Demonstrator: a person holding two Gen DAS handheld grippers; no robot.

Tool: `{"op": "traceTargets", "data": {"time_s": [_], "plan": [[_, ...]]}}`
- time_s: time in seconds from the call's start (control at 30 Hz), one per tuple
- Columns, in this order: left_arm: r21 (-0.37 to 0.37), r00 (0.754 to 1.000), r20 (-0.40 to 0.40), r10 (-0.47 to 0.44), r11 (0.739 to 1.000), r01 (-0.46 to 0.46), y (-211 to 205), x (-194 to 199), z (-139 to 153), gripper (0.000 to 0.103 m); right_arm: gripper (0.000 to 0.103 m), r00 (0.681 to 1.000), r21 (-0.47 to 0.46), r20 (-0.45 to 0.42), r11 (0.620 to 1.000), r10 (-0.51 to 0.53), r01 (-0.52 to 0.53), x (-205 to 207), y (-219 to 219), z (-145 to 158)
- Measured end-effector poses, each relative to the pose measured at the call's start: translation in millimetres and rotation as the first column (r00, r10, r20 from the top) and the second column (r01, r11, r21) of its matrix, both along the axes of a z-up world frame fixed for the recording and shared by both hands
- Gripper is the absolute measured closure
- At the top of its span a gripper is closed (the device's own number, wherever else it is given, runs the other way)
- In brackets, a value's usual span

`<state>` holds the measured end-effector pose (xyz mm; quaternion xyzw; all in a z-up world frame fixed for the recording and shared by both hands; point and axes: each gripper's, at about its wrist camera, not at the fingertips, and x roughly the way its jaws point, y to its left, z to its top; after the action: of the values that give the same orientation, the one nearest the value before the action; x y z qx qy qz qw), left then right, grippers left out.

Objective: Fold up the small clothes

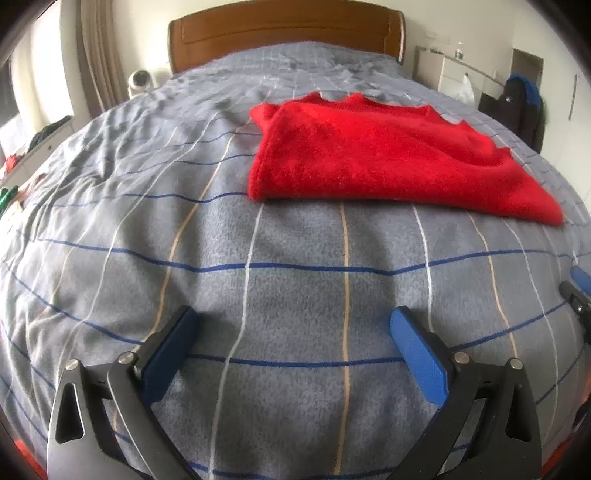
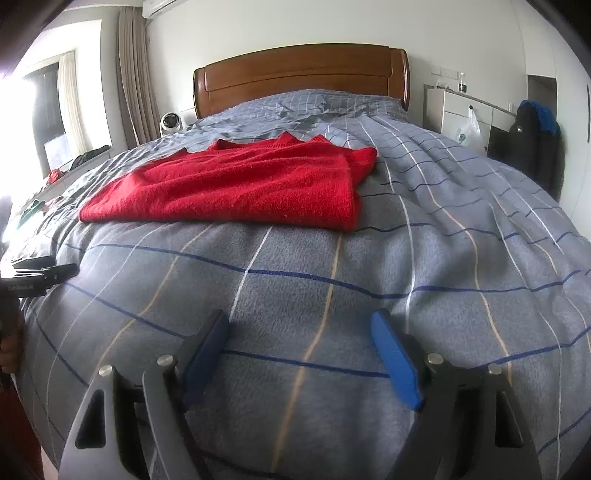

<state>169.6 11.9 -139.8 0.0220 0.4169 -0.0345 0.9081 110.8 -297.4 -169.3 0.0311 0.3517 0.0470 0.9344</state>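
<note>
The red sweater lies folded flat on the grey checked bedcover, in the upper right of the left view and upper left of the right view. The left gripper and the right gripper hover in front of it, jaws apart and empty. For the next fold, I would take both near corners evenly.

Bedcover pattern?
Grey bedcover, checked with blue, white and tan lines; clearest in the left wrist view.

Both wrist views low over bed foot, angled down toward headboard, left view places red garment right of centre, right view left, shared: grey checked cover, garment, headboard
</note>
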Motion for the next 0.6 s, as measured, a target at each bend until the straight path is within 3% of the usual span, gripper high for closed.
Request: {"op": "traceTargets", "data": {"time_s": [0.1, 0.2, 0.3, 0.43, 0.57, 0.6], "plan": [[-0.015, 0.999, -0.045, -0.014, 1.0, 0.013, 6, -9, 14, 0.001, 0.024, 0.999, -0.008, -0.052, 1.0, -0.005, 0.004, 5, 1, 4], [-0.06, 0.999, 0.023, -0.046, 0.997, 0.048, 17, -28, 32, 0.001, 0.024, 0.988, 0.007, -0.153, 0.999, 0.032, -0.031, 18, -2, 20], [-0.059, 0.996, 0.079, -0.03, 0.998, 0.035, 26, -32, 39, 0.001, 0.024, 0.989, 0.135, -0.135, 0.99, 0.054, -0.035, 36, -22, 43], [-0.094, 0.999, 0.054, 0.009, 0.996, -0.004, 37, -21, 31, 0.001, 0.024, 0.991, 0.23, -0.13, 0.972, -0.018, 0.048, 89, -56, 64], [-0.115, 0.999, 0.03, 0.037, 0.993, -0.034, 45, -17, 23, 0.001, 0.026, 0.973, 0.376, -0.211, 0.911, -0.092, 0.168, 148, -84, 50], [-0.111, 0.999, 0.029, 0.042, 0.993, -0.038, 47, -17, 22, 0.001, 0.031, 0.968, 0.403, -0.23, 0.895, -0.104, 0.191, 156, -85, 44]]}}
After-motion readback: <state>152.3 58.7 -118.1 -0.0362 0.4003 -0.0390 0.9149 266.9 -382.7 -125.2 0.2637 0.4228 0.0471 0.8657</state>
